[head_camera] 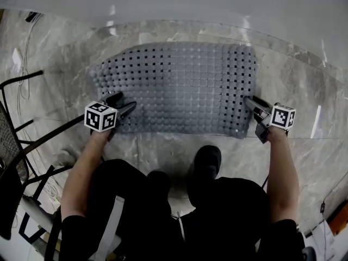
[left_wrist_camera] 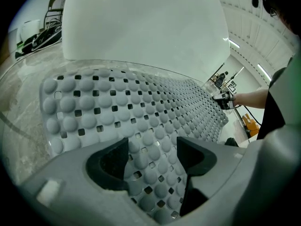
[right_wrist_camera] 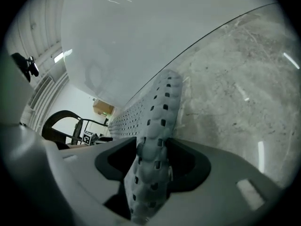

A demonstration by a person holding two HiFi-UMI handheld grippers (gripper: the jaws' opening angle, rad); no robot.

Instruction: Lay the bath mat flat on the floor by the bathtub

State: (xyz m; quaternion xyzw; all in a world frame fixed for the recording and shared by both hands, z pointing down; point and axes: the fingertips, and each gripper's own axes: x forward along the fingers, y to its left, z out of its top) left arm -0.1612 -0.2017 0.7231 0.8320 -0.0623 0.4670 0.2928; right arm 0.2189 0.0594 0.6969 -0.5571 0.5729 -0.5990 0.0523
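Head view gives us the white bathtub (head_camera: 163,1) wall at top, the marbled floor (head_camera: 60,53) below it, and the grey holed bath mat (head_camera: 179,86) spread on that floor just beside the tub. Left gripper (head_camera: 124,103) sits over the mat's near left corner, right gripper (head_camera: 251,104) at its near right edge. Left gripper view adds what we can't read from above: jaws wide, mat face-on between them, pads not pressing. Right gripper view: mat edge upright, pinched by both pads.
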